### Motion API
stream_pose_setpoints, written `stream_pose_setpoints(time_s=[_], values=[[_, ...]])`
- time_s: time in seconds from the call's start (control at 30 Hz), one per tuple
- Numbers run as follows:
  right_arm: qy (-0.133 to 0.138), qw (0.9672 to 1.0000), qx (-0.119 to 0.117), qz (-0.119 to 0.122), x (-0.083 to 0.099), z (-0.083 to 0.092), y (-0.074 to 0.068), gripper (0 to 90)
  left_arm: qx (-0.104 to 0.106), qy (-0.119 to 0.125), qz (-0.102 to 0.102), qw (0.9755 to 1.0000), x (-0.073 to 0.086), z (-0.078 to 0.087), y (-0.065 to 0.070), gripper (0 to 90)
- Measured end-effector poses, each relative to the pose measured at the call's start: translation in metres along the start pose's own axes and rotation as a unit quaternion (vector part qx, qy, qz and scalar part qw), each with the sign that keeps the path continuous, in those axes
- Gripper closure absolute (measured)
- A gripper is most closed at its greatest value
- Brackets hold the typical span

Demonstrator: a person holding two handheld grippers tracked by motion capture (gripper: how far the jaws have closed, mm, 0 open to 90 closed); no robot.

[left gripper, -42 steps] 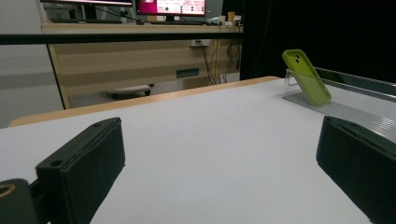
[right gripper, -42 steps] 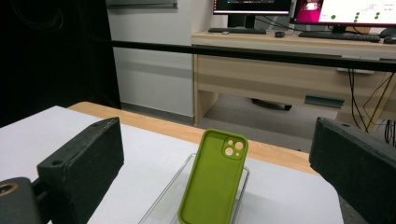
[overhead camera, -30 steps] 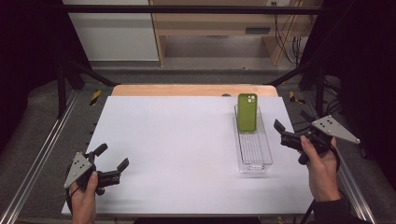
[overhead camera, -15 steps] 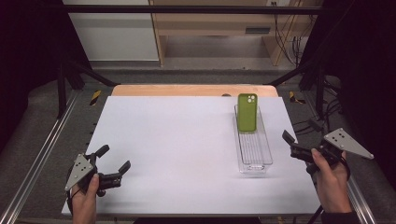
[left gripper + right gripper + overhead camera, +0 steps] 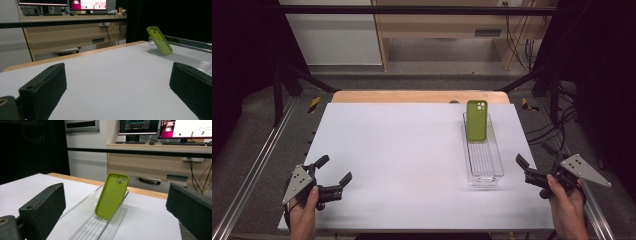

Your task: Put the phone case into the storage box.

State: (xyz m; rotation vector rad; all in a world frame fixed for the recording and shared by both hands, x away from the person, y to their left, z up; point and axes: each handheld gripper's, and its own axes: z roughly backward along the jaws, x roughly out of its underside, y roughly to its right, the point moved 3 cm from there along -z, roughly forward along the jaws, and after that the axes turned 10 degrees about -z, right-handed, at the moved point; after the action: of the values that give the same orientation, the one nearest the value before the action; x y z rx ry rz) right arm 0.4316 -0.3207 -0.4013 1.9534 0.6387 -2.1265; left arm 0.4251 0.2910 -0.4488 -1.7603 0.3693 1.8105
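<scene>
On the white rectangular table (image 5: 412, 160), a long clear plastic tray (image 5: 484, 167) lay lengthwise toward three o'clock from the table's middle. A lime-green phone case with a camera cutout (image 5: 476, 120) stood in the tray's twelve o'clock end, leaning back against the end wall, its lower edge resting on the ribbed tray floor. In the right gripper view the green case (image 5: 111, 196) was tilted, cutout uppermost, with the tray (image 5: 95, 227) running toward the camera.

The black hand-held left gripper (image 5: 333, 176) sat at about seven o'clock on the table, near the front edge, held in the person's left hand (image 5: 304, 210). Its jaws were spread wide with nothing between them, and it was well apart from the tray. In the left gripper view the case (image 5: 160, 41) showed far off at about two o'clock.

The black hand-held right gripper (image 5: 532, 172) was at about four o'clock, just past the table's right edge and near the tray's front end, gripped by the right hand (image 5: 567, 205). Its jaws too were wide apart and held nothing.
</scene>
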Motion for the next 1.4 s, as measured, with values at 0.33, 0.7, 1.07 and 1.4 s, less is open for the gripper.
stream_pose_setpoints(time_s=[0.33,0.7,1.07,1.4], values=[[-0.008,0.9999,-0.007,0.003,0.022,0.0,-0.005,2.6,0.0,0.0,-0.001,1.0,0.0,0.001,-0.001,0.6],[-0.007,0.9998,-0.016,0.008,0.037,-0.004,-0.011,2.6,-0.002,0.005,0.002,1.0,0.0,0.002,-0.002,0.6],[-0.013,0.9994,-0.028,0.013,0.048,-0.009,-0.018,2.6,-0.002,0.005,0.003,1.0,0.0,0.002,-0.002,0.6],[-0.02,0.9988,-0.042,0.019,0.056,-0.015,-0.026,2.6,-0.001,0.005,0.003,1.0,0.0,0.002,-0.002,0.6]])
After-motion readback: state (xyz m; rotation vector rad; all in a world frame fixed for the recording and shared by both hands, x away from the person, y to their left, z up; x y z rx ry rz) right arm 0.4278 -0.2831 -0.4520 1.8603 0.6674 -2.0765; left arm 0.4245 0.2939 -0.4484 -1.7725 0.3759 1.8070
